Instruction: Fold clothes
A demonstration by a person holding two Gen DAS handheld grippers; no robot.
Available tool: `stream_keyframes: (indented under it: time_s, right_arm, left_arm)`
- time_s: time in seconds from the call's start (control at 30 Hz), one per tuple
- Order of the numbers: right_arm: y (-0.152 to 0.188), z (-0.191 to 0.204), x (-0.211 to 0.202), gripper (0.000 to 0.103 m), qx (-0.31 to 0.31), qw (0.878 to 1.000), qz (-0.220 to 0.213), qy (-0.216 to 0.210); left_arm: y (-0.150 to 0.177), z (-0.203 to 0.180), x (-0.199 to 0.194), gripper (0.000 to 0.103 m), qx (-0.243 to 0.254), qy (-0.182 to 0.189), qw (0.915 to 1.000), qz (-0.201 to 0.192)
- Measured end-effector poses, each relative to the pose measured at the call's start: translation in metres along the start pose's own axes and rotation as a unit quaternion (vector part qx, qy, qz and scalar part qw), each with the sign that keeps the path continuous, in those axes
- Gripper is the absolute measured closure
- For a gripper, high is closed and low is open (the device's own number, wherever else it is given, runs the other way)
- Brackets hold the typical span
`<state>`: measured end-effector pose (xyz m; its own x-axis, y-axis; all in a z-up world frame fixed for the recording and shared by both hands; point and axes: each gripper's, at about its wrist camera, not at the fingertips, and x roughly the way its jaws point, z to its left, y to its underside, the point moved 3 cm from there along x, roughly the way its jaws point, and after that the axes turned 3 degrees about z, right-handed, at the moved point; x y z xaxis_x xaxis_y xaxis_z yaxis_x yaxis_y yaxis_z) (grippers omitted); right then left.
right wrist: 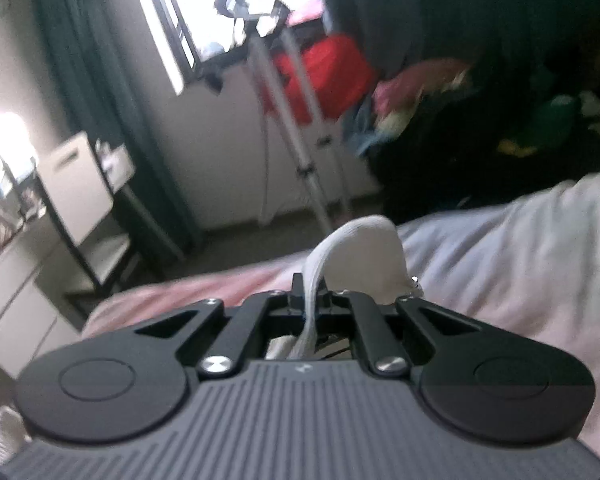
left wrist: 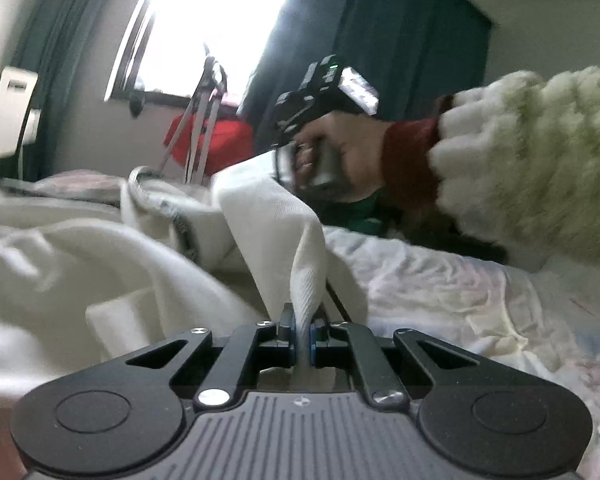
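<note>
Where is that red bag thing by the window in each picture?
Left wrist view: the red bag sits left of centre, under the bright window, behind the silver tripod legs.
Right wrist view: the red bag is upper middle, right of the window.
Shared landmark: the silver tripod stands in front of it in both.

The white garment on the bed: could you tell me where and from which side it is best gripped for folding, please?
Grip the white garment at its ribbed edge, coming in low from the near side. The left gripper and right gripper each pinch a ribbed edge this way; the thick band bunches neatly between the pads, probably slipping less than the loose body cloth.
</note>
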<state>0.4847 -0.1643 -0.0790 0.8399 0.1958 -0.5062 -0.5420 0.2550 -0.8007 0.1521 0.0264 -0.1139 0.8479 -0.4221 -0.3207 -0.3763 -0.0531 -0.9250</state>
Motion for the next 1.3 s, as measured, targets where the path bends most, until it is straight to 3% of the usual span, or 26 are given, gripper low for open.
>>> stream_keyframes:
  time_s: [0.1,0.2,0.3,0.47,0.67,0.73,0.9,1.03,1.07,1.1,1.2,1.3]
  right_arm:
    - [-0.032,-0.031,-0.059,0.098,0.019,0.998,-0.062,0.009]
    - [-0.050,-0.080,-0.128,0.097,0.059,0.990,-0.130,0.022]
    - [-0.033,-0.142,-0.191,0.097,0.110,0.980,-0.158,0.053]
    - [0.049,-0.254,-0.267,0.097,0.242,0.956,-0.143,0.081]
    - [0.177,-0.346,-0.296,0.097,0.407,0.906,-0.051,0.104]
    - [0.199,-0.359,-0.297,0.097,0.449,0.888,-0.023,0.099]
    - [0.210,-0.365,-0.288,0.094,0.466,0.881,-0.014,0.078]
    - [0.225,-0.365,-0.286,0.092,0.502,0.863,-0.012,0.060]
    - [0.229,-0.365,-0.287,0.089,0.511,0.857,-0.014,0.056]
    - [0.232,-0.366,-0.288,0.077,0.524,0.850,-0.016,0.053]
    - [0.237,-0.367,-0.288,0.056,0.557,0.829,-0.032,0.034]
    - [0.233,-0.365,-0.286,0.055,0.546,0.836,-0.040,0.031]
  left_arm:
    - [-0.002,-0.015,-0.009,0.096,0.032,0.000,0.9992,-0.023]
    - [0.001,-0.032,-0.008,0.095,0.071,-0.004,0.9972,-0.020]
    - [0.005,-0.050,-0.005,0.094,0.092,0.008,0.9957,-0.008]
    - [0.017,-0.066,0.007,0.092,0.109,0.007,0.9932,0.039]
    - [0.031,-0.067,0.018,0.090,0.126,-0.011,0.9887,0.081]
    - [0.035,-0.066,0.017,0.089,0.127,-0.018,0.9877,0.090]
    - [0.044,-0.073,0.009,0.086,0.139,-0.035,0.9846,0.100]
    - [0.052,-0.082,0.002,0.082,0.166,-0.050,0.9786,0.111]
    - [0.054,-0.083,0.002,0.082,0.174,-0.051,0.9771,0.112]
    - [0.054,-0.084,0.002,0.082,0.175,-0.051,0.9771,0.110]
    - [0.054,-0.082,0.003,0.082,0.167,-0.050,0.9784,0.111]
    - [0.054,-0.080,0.004,0.081,0.160,-0.050,0.9795,0.111]
